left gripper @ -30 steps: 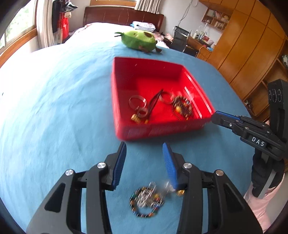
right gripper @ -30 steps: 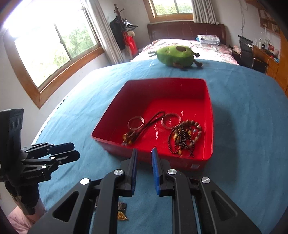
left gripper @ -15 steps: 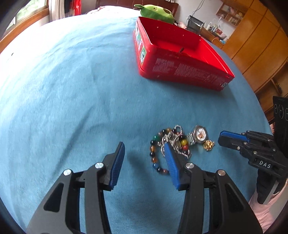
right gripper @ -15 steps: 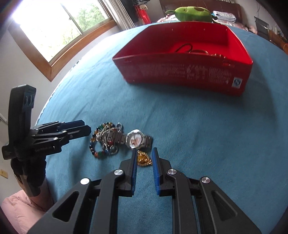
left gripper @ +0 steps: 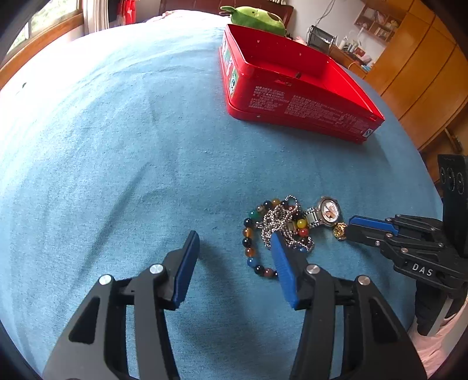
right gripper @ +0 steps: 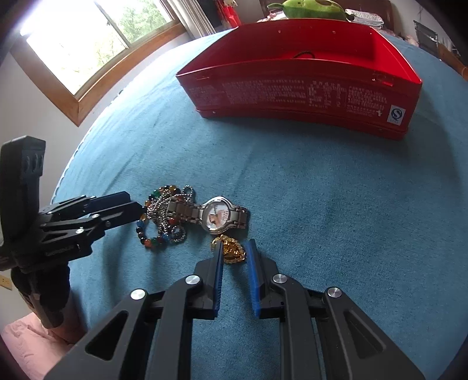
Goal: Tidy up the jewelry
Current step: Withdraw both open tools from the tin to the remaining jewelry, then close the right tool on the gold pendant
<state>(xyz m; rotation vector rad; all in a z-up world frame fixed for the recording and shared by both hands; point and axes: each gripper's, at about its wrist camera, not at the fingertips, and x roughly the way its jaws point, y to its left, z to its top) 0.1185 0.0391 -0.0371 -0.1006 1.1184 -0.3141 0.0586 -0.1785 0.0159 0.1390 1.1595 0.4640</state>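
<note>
A pile of jewelry lies on the blue cloth: a multicoloured bead bracelet [left gripper: 248,233] [right gripper: 152,241], a silver ball chain [left gripper: 276,219] [right gripper: 159,209], a silver wristwatch [left gripper: 327,209] [right gripper: 219,216] and a gold pendant [left gripper: 339,230] [right gripper: 231,248]. My left gripper [left gripper: 234,242] is open, its right finger over the bracelet's edge. My right gripper [right gripper: 234,248] is partly open with the gold pendant between its fingertips, not gripped. The red tin box [left gripper: 292,96] [right gripper: 307,87] stands beyond the pile; its contents are hidden by its wall.
A green plush toy [left gripper: 254,17] [right gripper: 313,8] lies behind the box. A window [right gripper: 87,43] is at the left, wooden cabinets [left gripper: 424,73] at the right. The cloth edge drops off near the left gripper body [right gripper: 58,228].
Both grippers have come down from above the box to the pile. The right gripper has opened slightly and moved forward around the gold pendant. The left gripper has edged closer to the bracelet.
</note>
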